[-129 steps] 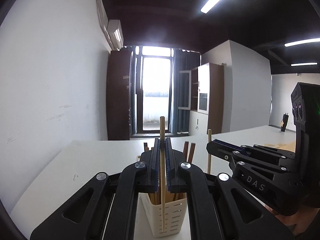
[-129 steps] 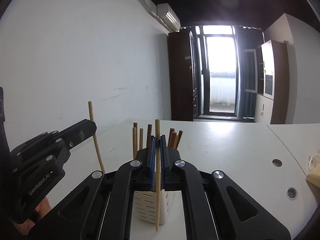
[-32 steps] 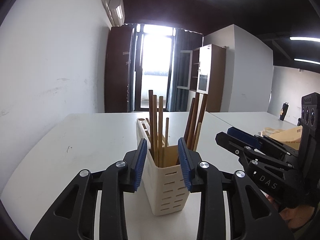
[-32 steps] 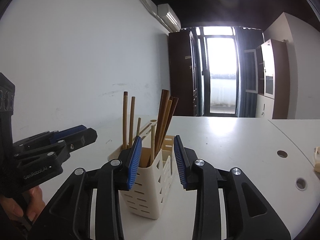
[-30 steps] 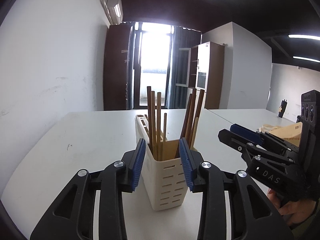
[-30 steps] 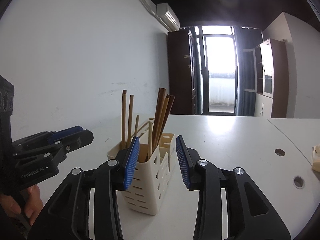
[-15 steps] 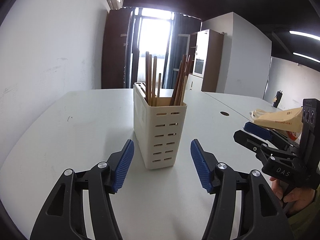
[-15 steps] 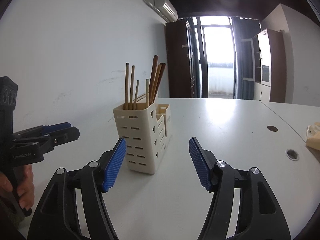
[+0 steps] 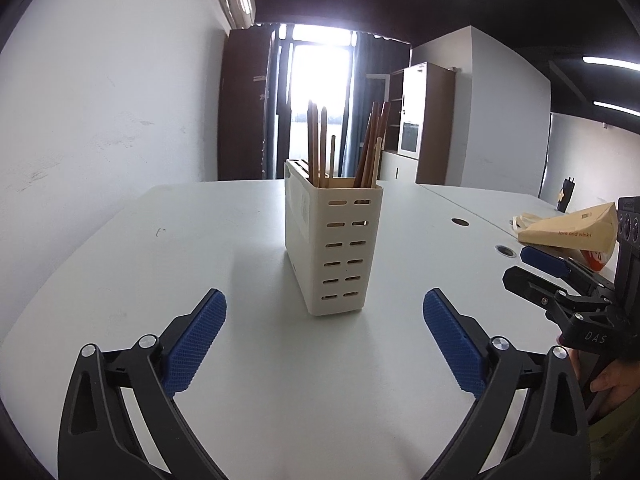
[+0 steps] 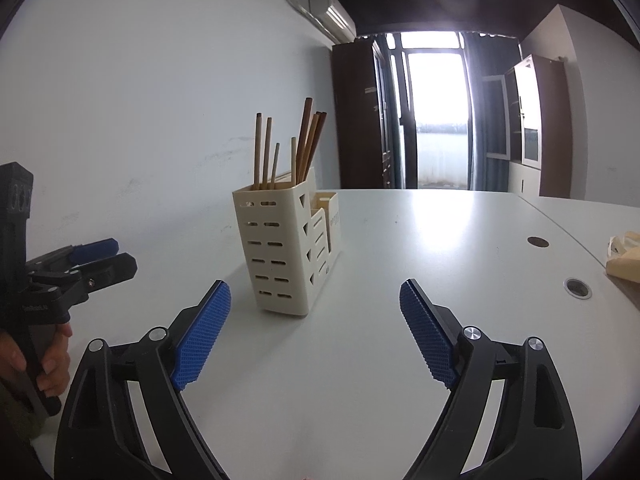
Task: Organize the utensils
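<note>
A cream slotted utensil holder [image 9: 334, 248] stands upright on the white table [image 9: 200, 248], with several wooden chopsticks [image 9: 320, 144] standing in it. It also shows in the right wrist view [image 10: 286, 252] with the chopsticks [image 10: 308, 144]. My left gripper [image 9: 324, 344] is open wide and empty, a short way back from the holder. My right gripper [image 10: 314, 332] is open wide and empty, also back from the holder. Each gripper shows in the other's view: the right one [image 9: 544, 276] and the left one [image 10: 96, 260].
A brown paper bag [image 9: 572, 230] lies on the table at the right, also in the right wrist view [image 10: 624, 260]. Round cable holes [image 10: 577, 287] sit in the tabletop at the right. A white wall runs along the left side.
Both grippers held a chopstick over the holder, then opened, leaving the sticks in it. Both have since pulled back from the holder and opened wider.
</note>
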The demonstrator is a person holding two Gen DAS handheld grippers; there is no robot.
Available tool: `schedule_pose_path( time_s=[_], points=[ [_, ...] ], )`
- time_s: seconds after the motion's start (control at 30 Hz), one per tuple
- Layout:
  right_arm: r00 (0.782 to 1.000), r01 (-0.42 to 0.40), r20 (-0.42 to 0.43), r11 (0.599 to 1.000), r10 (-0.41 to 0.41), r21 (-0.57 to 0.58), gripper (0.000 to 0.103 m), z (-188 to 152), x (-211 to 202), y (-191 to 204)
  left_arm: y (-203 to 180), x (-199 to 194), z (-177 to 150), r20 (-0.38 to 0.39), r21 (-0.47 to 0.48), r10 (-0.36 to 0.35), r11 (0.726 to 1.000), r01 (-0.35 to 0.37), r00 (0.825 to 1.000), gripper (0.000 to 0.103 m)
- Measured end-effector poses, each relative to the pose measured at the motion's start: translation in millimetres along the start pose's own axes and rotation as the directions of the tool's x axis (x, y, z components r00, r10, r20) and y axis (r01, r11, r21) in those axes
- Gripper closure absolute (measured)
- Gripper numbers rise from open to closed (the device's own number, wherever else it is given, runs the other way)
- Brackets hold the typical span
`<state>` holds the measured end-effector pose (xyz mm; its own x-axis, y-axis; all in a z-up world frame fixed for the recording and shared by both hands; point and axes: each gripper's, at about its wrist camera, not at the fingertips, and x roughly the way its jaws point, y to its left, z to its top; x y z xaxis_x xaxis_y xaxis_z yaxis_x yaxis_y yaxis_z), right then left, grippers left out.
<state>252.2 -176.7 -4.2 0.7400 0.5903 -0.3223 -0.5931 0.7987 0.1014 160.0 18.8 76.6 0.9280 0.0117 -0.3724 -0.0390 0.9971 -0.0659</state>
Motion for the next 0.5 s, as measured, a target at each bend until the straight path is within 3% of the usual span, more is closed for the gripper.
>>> schedule_pose_path(
  time_s=[0.27,0.5],
  points=[
    [1.000,-0.010,0.002,1.000,0.010,-0.008,0.007,-9,-7,1,0,-6,-14,-0.018,0.004,0.009,1.000,-0.009,1.000,0.006],
    [0.999,-0.026,-0.034,0.999,0.025,-0.027,0.005,-19,-6,7,-9,-14,-22,0.004,0.074,0.059,0.995,-0.059,0.998,0.006]
  ],
)
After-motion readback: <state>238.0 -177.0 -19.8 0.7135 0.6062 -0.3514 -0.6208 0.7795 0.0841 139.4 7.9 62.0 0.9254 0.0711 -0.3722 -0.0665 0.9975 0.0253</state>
